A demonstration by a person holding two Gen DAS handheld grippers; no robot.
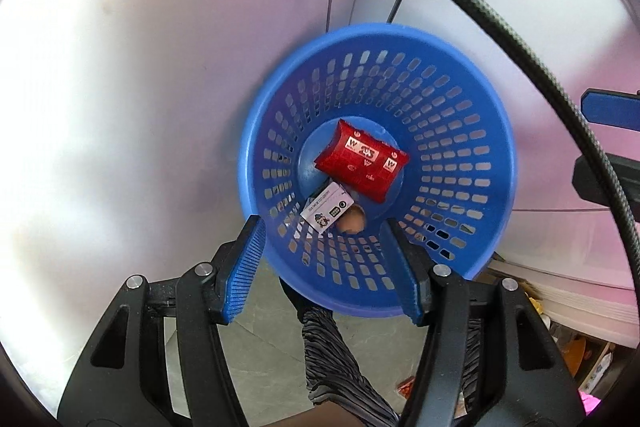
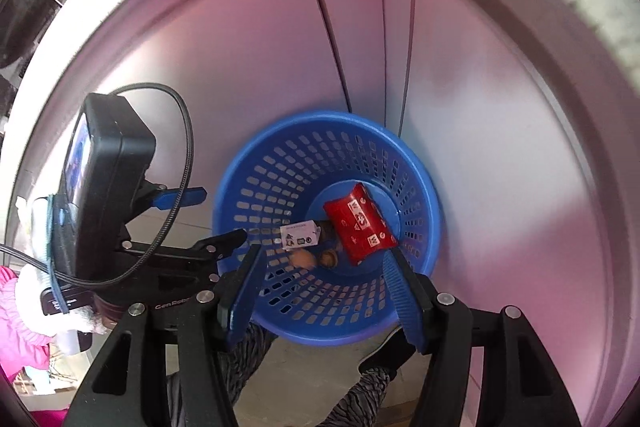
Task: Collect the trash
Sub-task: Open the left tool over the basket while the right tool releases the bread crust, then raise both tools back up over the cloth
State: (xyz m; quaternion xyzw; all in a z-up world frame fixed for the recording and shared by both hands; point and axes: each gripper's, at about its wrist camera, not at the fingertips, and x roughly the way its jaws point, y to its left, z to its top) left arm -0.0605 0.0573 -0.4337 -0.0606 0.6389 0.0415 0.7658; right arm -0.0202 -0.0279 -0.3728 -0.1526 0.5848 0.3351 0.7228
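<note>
A blue perforated basket [image 1: 400,31] stands at the edge of a white table, right below both grippers. On its bottom lie a red snack packet [image 1: 360,163], a small white carton [image 1: 328,211] and a brown nut [image 1: 352,221]. My left gripper [image 1: 324,263] hangs open over the near side of the basket with nothing between its fingers. In the right wrist view the same basket [image 2: 320,117] holds the red packet [image 2: 360,223], the carton [image 2: 298,235] and two nuts [image 2: 316,259]. My right gripper [image 2: 324,291] is open and empty above the rim. The left gripper's body [image 2: 108,187] shows at the left.
The white table top [image 1: 140,87] spreads left of and behind the basket. Grey floor tiles [image 1: 260,339] and a person's striped trouser leg [image 1: 332,355] show below it. A black cable [image 1: 480,11] arcs across the upper right. A pink sleeve [image 2: 16,327] is at the lower left.
</note>
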